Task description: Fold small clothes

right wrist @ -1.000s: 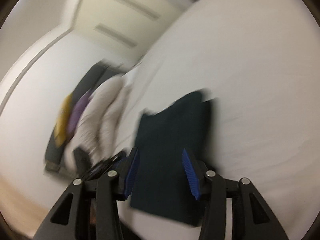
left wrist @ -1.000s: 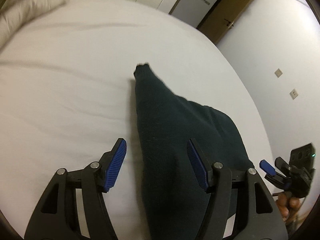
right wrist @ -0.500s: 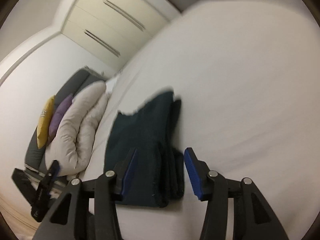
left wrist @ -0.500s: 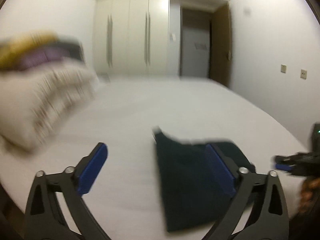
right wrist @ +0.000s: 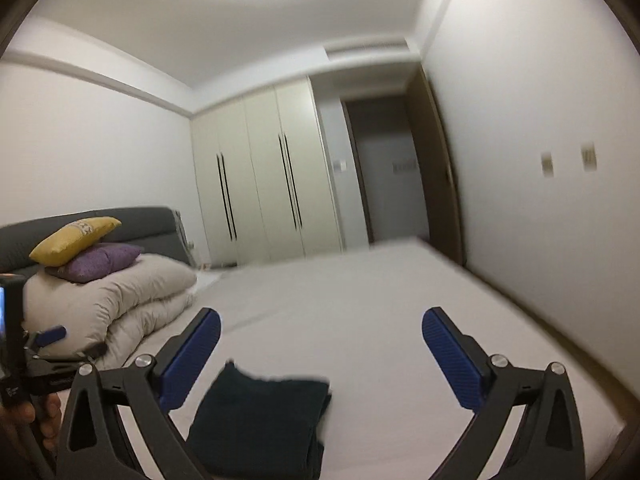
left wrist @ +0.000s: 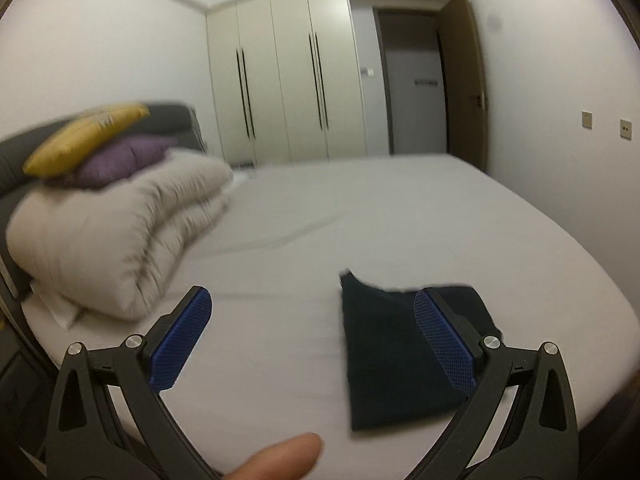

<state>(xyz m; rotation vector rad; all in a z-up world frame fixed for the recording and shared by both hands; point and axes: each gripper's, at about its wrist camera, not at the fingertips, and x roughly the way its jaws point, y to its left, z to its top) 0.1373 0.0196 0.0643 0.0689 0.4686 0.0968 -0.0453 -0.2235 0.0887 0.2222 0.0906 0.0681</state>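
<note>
Dark folded garment (left wrist: 400,360) flat on bed (left wrist: 400,220), near its edge, well apart from duvet (left wrist: 120,232). Left gripper (left wrist: 312,340) spread wide, empty. Right gripper (right wrist: 320,356) jaws opening, nothing between. Garment type unclear, blurred.

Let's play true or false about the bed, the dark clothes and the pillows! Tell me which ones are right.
1. The dark garment lies folded on the white bed. True.
2. The left gripper is squeezing the garment. False: its jaws stand wide apart, and nothing is pinched between them.
3. A yellow pillow sits on top of a purple pillow. True.
4. The purple pillow rests on the bare mattress. False: it rests on a folded beige duvet.
5. The right gripper holds the duvet. False: its jaws are opening and hold nothing.
6. The wardrobe doors are shut. True.
</note>
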